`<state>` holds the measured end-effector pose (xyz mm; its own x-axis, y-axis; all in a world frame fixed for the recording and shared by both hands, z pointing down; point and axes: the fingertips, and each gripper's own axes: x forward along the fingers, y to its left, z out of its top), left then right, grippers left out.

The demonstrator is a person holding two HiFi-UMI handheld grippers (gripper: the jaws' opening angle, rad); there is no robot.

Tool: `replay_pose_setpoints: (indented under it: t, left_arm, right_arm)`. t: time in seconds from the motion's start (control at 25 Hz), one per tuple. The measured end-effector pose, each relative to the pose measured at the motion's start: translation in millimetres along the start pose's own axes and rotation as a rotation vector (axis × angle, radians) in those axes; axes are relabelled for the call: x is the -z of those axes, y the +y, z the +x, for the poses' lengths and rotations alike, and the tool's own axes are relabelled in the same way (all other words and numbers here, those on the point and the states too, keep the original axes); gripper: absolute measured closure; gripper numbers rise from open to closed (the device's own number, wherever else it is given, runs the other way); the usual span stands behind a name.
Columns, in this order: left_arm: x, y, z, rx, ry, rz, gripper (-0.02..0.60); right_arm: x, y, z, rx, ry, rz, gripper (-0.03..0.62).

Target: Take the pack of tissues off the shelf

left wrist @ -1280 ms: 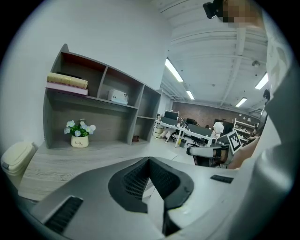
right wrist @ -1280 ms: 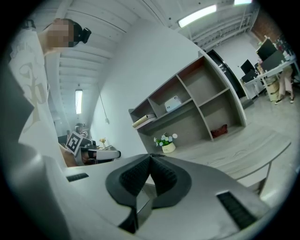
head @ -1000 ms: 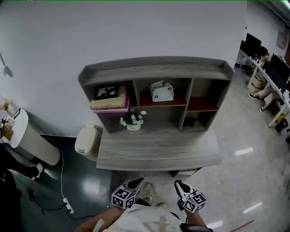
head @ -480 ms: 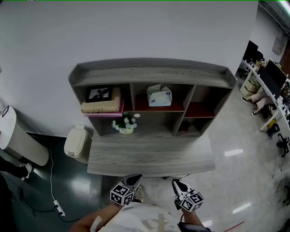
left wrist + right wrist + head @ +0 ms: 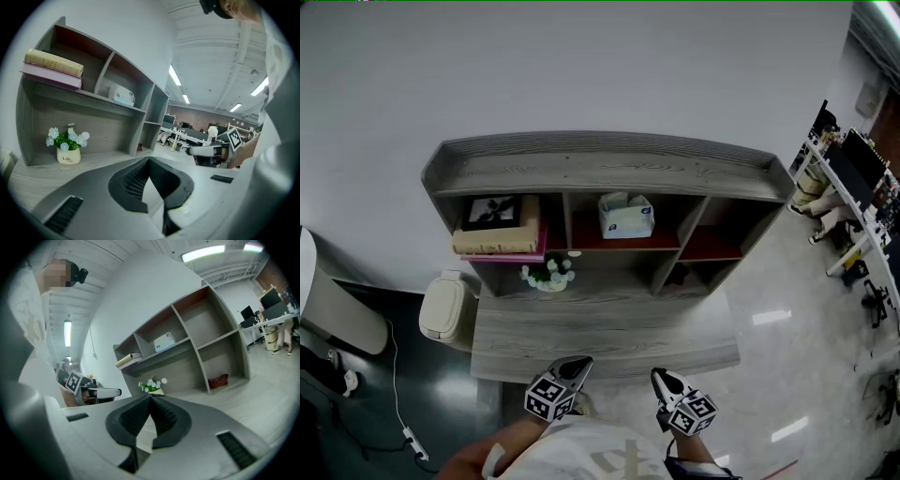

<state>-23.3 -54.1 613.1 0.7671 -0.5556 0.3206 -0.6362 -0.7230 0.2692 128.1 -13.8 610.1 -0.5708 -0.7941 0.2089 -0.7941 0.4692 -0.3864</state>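
The tissue pack (image 5: 626, 215) sits in the upper middle compartment of the shelf (image 5: 600, 164). The left gripper (image 5: 577, 363) and right gripper (image 5: 658, 376) are clenched empty, well short of the shelf; best open one wide, then grip the pack's sides squarely

Low in the head view, just left of centre, the person's left gripper (image 5: 580, 362) shows as a pale grey two-jaw tool with black ribbed pads and a black-and-white marker cube. Its jaws are pressed together with nothing between them. The matching right gripper (image 5: 659, 375) sits just right of centre at about the same height, its jaws likewise together and empty. Both point up the frame, side by side and apart. The bare left forearm (image 5: 478, 457) slants down to the bottom edge.
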Motion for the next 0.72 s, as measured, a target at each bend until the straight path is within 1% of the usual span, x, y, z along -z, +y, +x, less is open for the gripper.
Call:
replay_pose_setpoints:
  t: [0.24, 0.4, 0.56, 0.72]
  left_arm:
    - [-18, 33, 8, 0.023, -0.008, 0.01, 0.578]
    - [-26, 55, 8, 0.035, -0.01, 0.006, 0.578]
    - [-33, 66, 6, 0.046, -0.018, -0.001, 0.578]
    - [-36, 72, 3, 0.05, -0.027, -0.014, 0.578]
  right_arm:
    - [-21, -11, 35, 0.03, -0.014, -0.019, 0.589]
    - [-30, -10, 57, 0.04, -0.025, -0.029, 0.588]
    - [-37, -5, 69, 0.044, -0.033, -0.04, 0.589]
    - [-38, -2, 80, 0.037, -0.015, -0.051, 0.588]
